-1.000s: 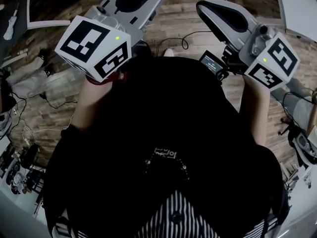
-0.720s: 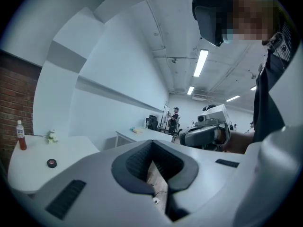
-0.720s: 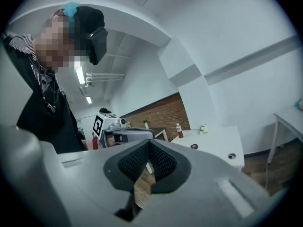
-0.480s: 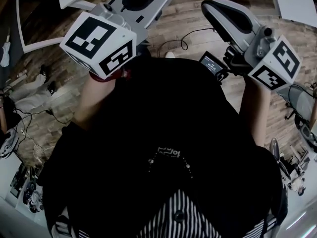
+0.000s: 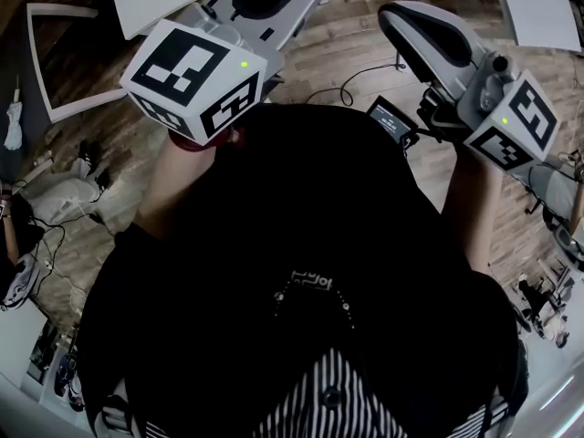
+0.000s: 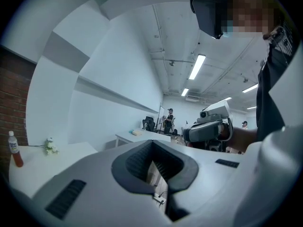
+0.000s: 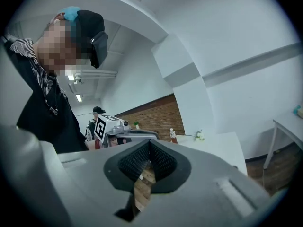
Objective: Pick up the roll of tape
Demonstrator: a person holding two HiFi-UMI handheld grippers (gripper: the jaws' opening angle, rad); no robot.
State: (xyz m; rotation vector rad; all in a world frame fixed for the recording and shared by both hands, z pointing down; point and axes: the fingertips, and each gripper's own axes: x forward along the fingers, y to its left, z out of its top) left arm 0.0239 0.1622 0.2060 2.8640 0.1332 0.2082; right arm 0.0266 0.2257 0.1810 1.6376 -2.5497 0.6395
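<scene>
Showing only in their own views, left gripper (image 6: 152,148) and right gripper (image 7: 148,148) jaws meet — empty.

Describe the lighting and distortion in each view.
Head view: dim, the person's black top a detailless mass. Left gripper view: fisheye circle with black corners, ceiling strip lights blown out. Right gripper view: same dark rim, wall lines bowed.

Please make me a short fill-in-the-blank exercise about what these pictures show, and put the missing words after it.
1. The right tongs are ___ (open or shut), with nothing between them.
2. The wall behind the bottle is built of ___.
3. The bottle stands on a table whose colour is ___.
4. In the head view, the floor is laid with ___ planks.

Missing words: shut; brick; white; wooden.
</scene>
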